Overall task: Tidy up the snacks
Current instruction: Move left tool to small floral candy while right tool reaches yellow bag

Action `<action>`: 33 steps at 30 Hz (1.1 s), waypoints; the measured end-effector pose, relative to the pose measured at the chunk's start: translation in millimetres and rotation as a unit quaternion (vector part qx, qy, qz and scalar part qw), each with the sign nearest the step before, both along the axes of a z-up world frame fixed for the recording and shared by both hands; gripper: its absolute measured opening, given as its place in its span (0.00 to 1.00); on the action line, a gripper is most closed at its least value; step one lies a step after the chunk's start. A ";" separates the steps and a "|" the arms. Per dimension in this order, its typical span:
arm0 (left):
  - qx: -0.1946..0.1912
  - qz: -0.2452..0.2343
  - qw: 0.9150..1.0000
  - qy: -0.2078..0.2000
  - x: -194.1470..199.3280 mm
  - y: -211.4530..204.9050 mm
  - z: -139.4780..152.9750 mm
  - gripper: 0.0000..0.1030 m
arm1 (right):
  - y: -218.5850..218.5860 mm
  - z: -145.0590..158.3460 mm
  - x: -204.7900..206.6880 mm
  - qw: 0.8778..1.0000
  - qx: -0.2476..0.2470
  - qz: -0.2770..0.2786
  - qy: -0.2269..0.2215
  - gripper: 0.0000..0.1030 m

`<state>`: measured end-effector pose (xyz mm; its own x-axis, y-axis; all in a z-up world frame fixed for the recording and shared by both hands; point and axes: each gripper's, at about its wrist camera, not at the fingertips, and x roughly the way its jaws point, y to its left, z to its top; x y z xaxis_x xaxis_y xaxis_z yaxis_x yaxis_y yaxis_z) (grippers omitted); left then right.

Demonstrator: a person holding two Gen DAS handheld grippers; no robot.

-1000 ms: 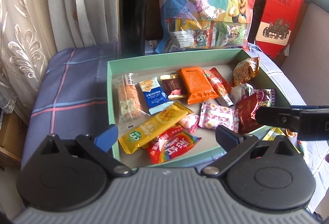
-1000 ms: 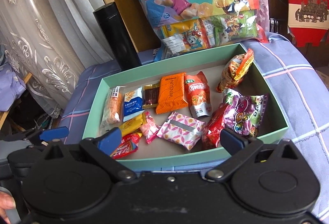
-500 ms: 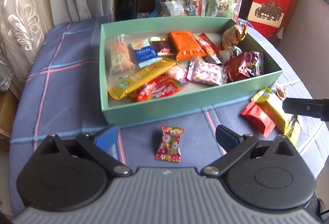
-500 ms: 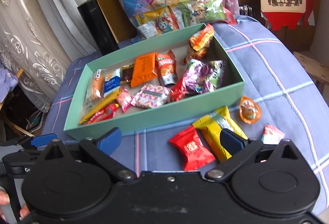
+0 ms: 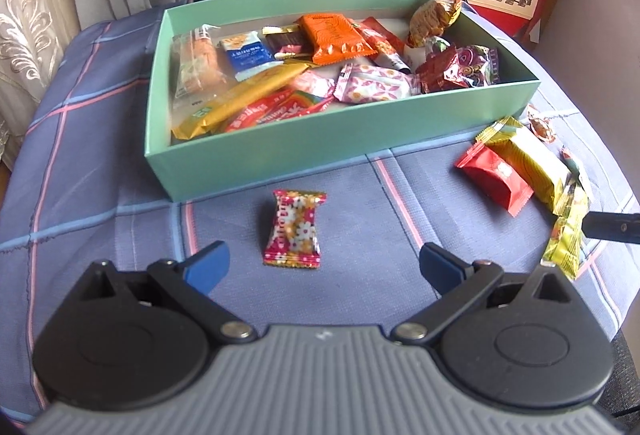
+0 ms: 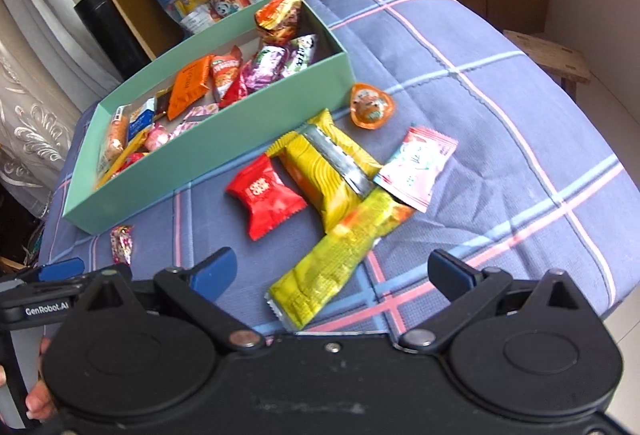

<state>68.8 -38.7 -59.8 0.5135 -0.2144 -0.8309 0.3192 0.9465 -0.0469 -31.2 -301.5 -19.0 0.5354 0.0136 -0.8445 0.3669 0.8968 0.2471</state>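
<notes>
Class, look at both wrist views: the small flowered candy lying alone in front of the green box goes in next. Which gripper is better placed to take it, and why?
Left. The left gripper is open with the flowered candy centred just ahead of its fingers. The right gripper faces the yellow packets, the candy off to its left.

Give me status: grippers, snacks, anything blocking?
Left gripper open, empty, over floral candy. Right gripper open, empty, over long yellow pack. Six snacks loose outside box. Nothing blocking.

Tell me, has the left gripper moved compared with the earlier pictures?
Yes. The left gripper has pulled back from over the green box, toward the flowered candy in front of it.
</notes>
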 end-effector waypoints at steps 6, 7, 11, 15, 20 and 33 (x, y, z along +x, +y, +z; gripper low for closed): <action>0.007 0.026 1.000 -0.011 10.9 7.0 -9.8 0.98 | -10.8 -10.2 2.8 1.000 0.007 -0.016 -0.003 0.84; 0.007 0.030 0.999 -0.011 13.1 8.2 -11.5 0.94 | -11.4 -11.5 3.3 1.000 0.008 -0.017 -0.003 0.82; 0.013 0.037 0.999 -0.009 20.7 10.8 -19.1 0.80 | -8.5 -18.0 13.6 1.000 0.013 -0.013 -0.004 0.65; 0.018 0.043 0.999 -0.003 25.3 11.6 -26.3 0.65 | -8.4 -25.7 21.3 0.999 0.027 -0.019 -0.006 0.37; 0.024 0.040 0.999 -0.018 27.4 8.5 -24.0 0.42 | 1.9 -26.2 28.7 1.000 0.019 0.006 -0.005 0.36; 0.010 -0.070 0.998 -0.003 7.0 -31.5 -22.5 0.26 | 15.2 -27.8 38.5 0.998 0.043 0.054 -0.008 0.36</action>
